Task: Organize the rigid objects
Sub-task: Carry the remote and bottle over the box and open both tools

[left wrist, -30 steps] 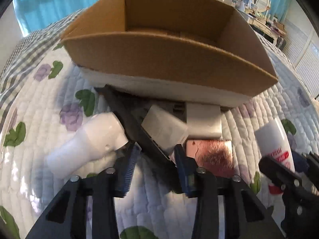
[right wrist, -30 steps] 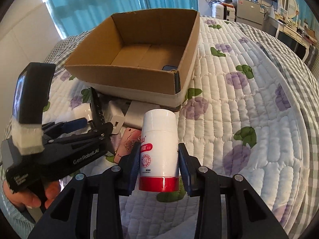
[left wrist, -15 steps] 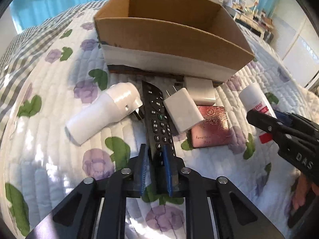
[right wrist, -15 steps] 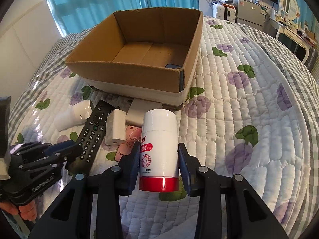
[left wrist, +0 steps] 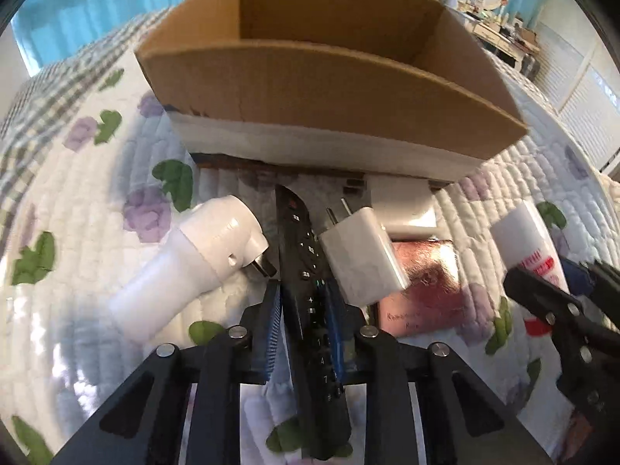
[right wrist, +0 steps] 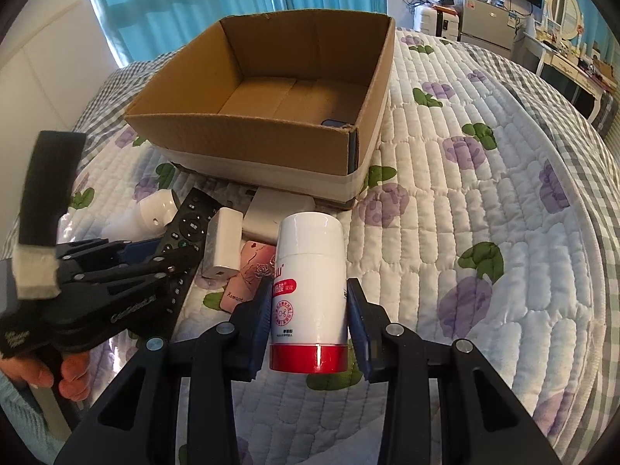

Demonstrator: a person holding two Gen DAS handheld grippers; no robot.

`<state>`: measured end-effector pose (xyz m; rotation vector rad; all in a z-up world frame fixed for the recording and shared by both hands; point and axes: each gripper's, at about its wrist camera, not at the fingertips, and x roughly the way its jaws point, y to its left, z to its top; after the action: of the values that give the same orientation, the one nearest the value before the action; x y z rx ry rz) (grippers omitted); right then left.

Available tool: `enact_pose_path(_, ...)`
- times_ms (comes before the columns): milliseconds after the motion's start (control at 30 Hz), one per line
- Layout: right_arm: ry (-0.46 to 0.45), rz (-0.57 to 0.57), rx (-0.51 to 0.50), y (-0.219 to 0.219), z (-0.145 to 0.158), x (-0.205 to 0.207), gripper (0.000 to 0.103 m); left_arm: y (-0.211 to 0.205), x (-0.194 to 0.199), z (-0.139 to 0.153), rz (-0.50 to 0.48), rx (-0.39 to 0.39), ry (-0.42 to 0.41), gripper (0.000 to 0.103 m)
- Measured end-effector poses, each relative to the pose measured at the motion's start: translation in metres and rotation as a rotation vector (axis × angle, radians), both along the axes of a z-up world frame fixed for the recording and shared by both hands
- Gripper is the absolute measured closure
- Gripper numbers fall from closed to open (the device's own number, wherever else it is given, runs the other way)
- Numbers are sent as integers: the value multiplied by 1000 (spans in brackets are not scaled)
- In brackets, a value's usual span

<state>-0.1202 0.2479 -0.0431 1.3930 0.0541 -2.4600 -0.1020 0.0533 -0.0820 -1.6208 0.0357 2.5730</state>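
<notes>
Presently, the black remote (left wrist: 310,302) is clamped edgewise between the closed jaws of the left gripper (left wrist: 304,312), its far end projecting ahead toward the cardboard box (left wrist: 329,77) on the quilt (right wrist: 484,213). The remote is judged light, stiff and smooth-cased; the grip is taken near mid-length, which should limit swing. The white bottle (right wrist: 310,290) is held across its lower body by the right gripper (right wrist: 309,316), jaws closed against both sides, the box lying ahead and slightly left. The bottle is judged rigid and glossy, so slip is possible; its fill cannot be determined. A white charger (left wrist: 362,257), a pink card (left wrist: 430,290) and a white plug adapter (left wrist: 193,267) are noted ahead of the left gripper. One dark item (right wrist: 335,123) in the box corner is largely hidden. Motion blur obscures the left view's detail.
</notes>
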Motion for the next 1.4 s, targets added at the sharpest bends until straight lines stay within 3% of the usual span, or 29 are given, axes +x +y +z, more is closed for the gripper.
enact_pose_path(267, 69, 22, -3, -7, 24, 10, 67, 9, 29, 53, -51, -33, 117, 83)
enact_pose_path(467, 140, 37, -35, -9, 70, 8, 67, 14, 29, 105, -86, -54, 221, 84)
enact_pose_path(700, 272, 62, 0, -21, 137, -9, 67, 4, 6, 171, -108, -44, 352, 84)
enact_pose_path(833, 322, 64, 13, -27, 162, -31, 67, 6, -25, 194, -132, -67, 369, 84)
enact_pose_path(1000, 345, 49, 11, -32, 165, -64, 67, 15, -77, 172, -168, -126, 260, 84)
enact_pose_path(1200, 284, 51, 1, -35, 131, -97, 67, 20, -120, 117, -167, -156, 121, 84)
enact_pose_path(1400, 243, 50, 0, -25, 101, -114, 67, 27, -140, 90, -209, -127, 125, 84)
